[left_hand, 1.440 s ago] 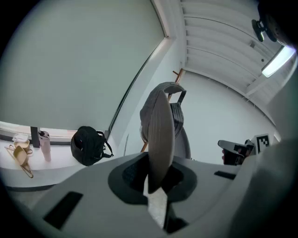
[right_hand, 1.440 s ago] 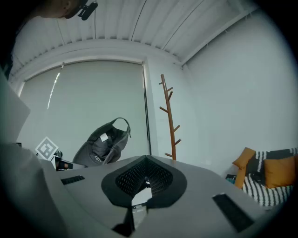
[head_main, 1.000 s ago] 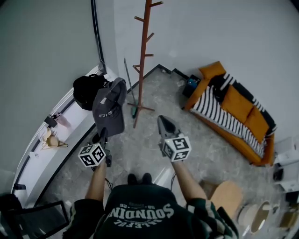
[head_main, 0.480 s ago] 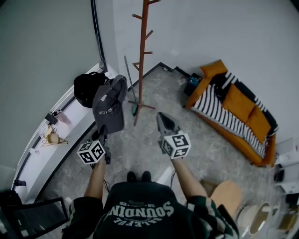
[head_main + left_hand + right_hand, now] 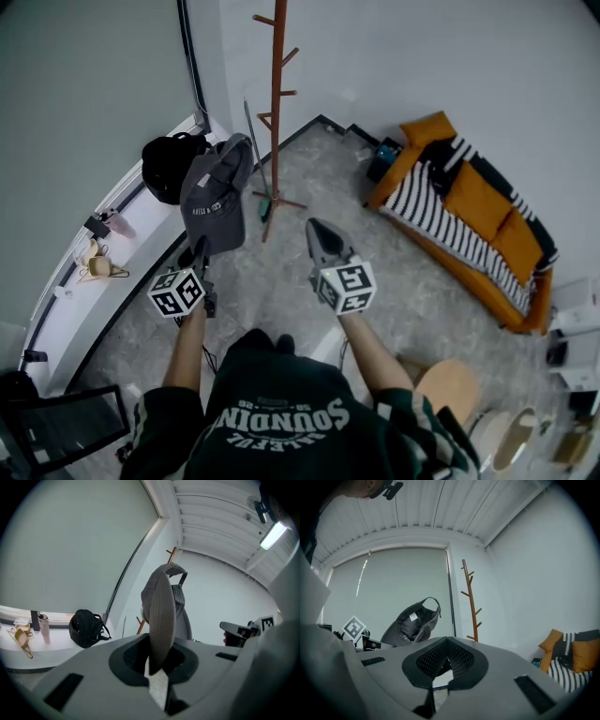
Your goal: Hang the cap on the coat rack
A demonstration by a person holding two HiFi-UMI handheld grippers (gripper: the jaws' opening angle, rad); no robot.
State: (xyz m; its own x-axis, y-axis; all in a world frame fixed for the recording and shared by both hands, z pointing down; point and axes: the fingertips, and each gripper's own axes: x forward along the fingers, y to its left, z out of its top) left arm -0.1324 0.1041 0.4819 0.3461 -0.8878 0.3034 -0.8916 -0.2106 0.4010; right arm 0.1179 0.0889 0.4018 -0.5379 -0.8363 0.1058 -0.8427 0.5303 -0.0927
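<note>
A grey cap (image 5: 216, 199) hangs upright from its brim, with my left gripper (image 5: 200, 253) shut on that brim. In the left gripper view the brim (image 5: 161, 620) stands edge-on between the jaws, and the crown rises above it. The brown wooden coat rack (image 5: 274, 103) stands in the room's corner, beyond the cap and slightly to its right, apart from it. My right gripper (image 5: 320, 236) is shut and holds nothing, level with the left one and to the right of the cap. In the right gripper view, the cap (image 5: 412, 620) shows left of the rack (image 5: 471, 603).
A black backpack (image 5: 169, 167) and small items (image 5: 98, 267) sit on the white ledge at left. A broom-like tool (image 5: 258, 169) leans by the rack's base. An orange sofa with a striped blanket (image 5: 459, 220) lines the right wall. A round wooden stool (image 5: 448, 389) stands behind me.
Both grippers and the cap have drifted slightly up and left in the head view. The left gripper keeps its hold on the brim. The rack now sits a little closer.
</note>
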